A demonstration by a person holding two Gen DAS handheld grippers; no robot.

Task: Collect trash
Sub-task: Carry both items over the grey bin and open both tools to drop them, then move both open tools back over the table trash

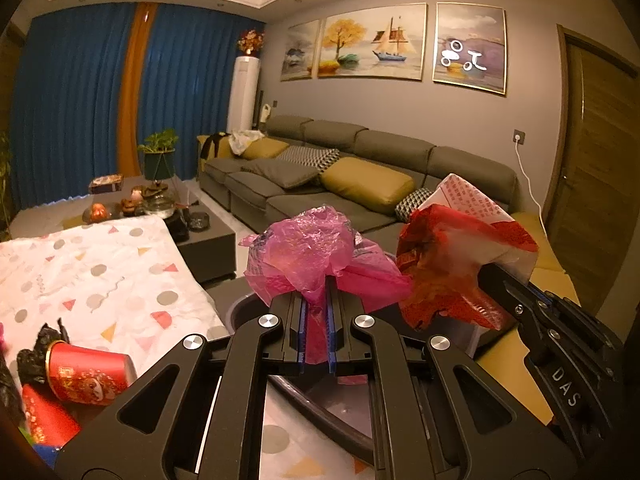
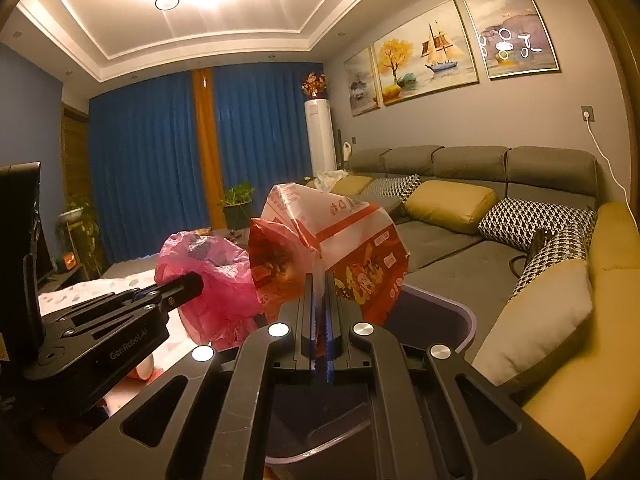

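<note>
You are in a living room with blue curtains across the far wall and a long grey sofa running down the right side, yellow and patterned cushions along it. Three framed paintings hang above the sofa, and a white floor-standing air conditioner stands in the corner by the curtains. A dark coffee table with ornaments and a potted plant sits in front of the sofa.

Your surface is covered by a white cloth with coloured triangles and dots; a red paper cup lies tipped on its near edge beside black scraps. Just beside the surface stands a grey trash bin.

Your left hand-held gripper is pinched tight on a crumpled pink plastic bag, held above the bin. Your right hand-held gripper is clamped on a red and white snack wrapper, right beside the pink bag, also over the bin.
</note>
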